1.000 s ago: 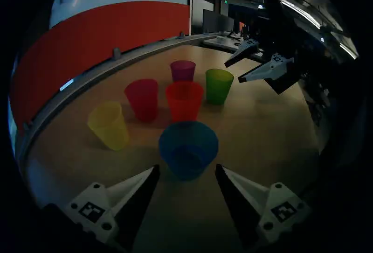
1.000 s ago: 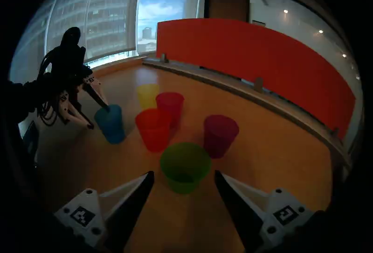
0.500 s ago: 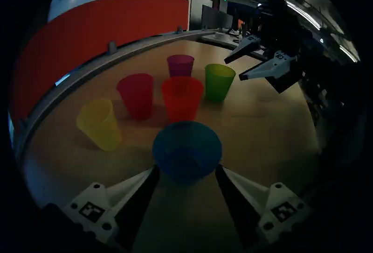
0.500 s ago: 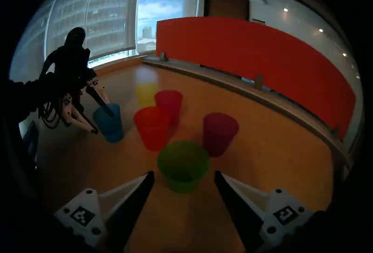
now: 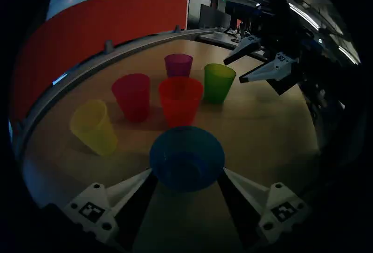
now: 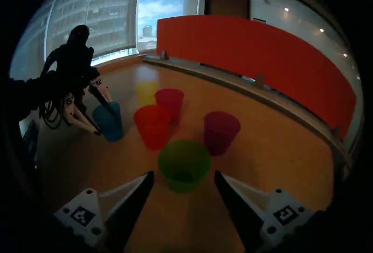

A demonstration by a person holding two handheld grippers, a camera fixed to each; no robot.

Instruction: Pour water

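Six plastic cups stand on a wooden table [image 5: 261, 127]. In the left gripper view the blue cup [image 5: 186, 157] sits between the fingertips of my left gripper [image 5: 187, 172], which is open, one finger on each side. The right gripper view shows that same gripper [image 6: 105, 120] flanking the blue cup [image 6: 108, 121]. A green cup [image 6: 184, 164] stands just ahead of my open right gripper [image 6: 183, 174], outside its fingers. From the left gripper view, the right gripper [image 5: 233, 72] hovers beside the green cup [image 5: 217, 81]. I cannot see water in any cup.
An orange-red cup [image 5: 181, 100], a crimson cup [image 5: 132, 96], a purple cup [image 5: 178, 65] and a yellow cup [image 5: 93, 127] cluster mid-table. A red partition [image 6: 261, 52] runs along the table's far edge. Windows [image 6: 102, 15] lie behind the left gripper.
My left gripper has moved forward, so the blue cup now lies between its fingers instead of ahead of them. The right gripper has barely moved.
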